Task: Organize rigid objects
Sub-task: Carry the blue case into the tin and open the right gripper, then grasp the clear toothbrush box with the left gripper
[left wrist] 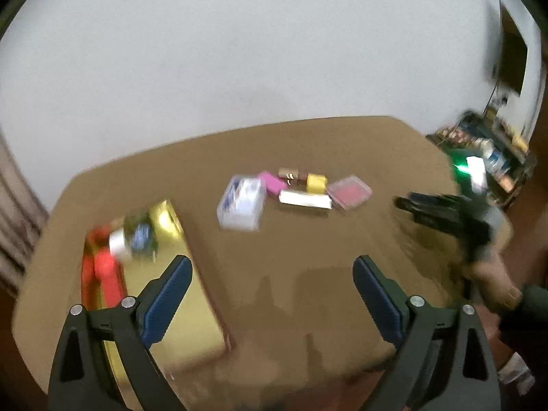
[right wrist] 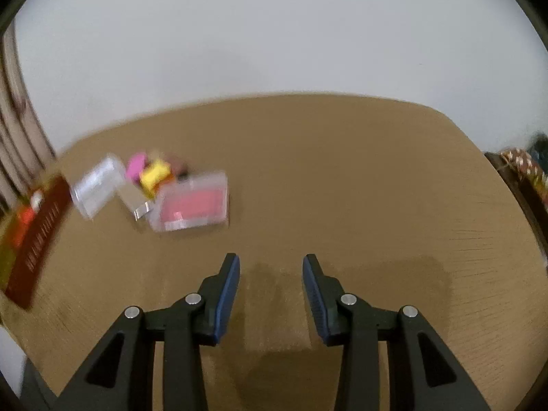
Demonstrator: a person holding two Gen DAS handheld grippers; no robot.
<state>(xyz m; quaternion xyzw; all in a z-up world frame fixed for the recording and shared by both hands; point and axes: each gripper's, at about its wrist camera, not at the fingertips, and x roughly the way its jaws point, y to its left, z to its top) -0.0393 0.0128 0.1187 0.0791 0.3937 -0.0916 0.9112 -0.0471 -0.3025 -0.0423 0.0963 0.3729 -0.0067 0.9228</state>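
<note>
Your left gripper (left wrist: 270, 274) hangs over the brown desk (left wrist: 308, 144), jaws spread wide with nothing between them. Your right gripper (right wrist: 270, 274) hangs low too, its jaws apart and holding nothing. The small boxes (left wrist: 294, 188) sit bunched mid-frame, and a gold tray (left wrist: 178, 294) lies at lower left.

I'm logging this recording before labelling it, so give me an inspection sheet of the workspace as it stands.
Surface: brown table, bare on its right side.
Job's things: gold tray at left holding red, white and blue items, blurred; clear box, pink block, yellow block, silver bar and pink-filled clear case clustered mid-table.
Clutter: nothing seen.
Grippers: left gripper open, empty; right gripper open, empty, above bare table.
Cables: nothing seen.
Surroundings: white wall; crowded shelf at right.
</note>
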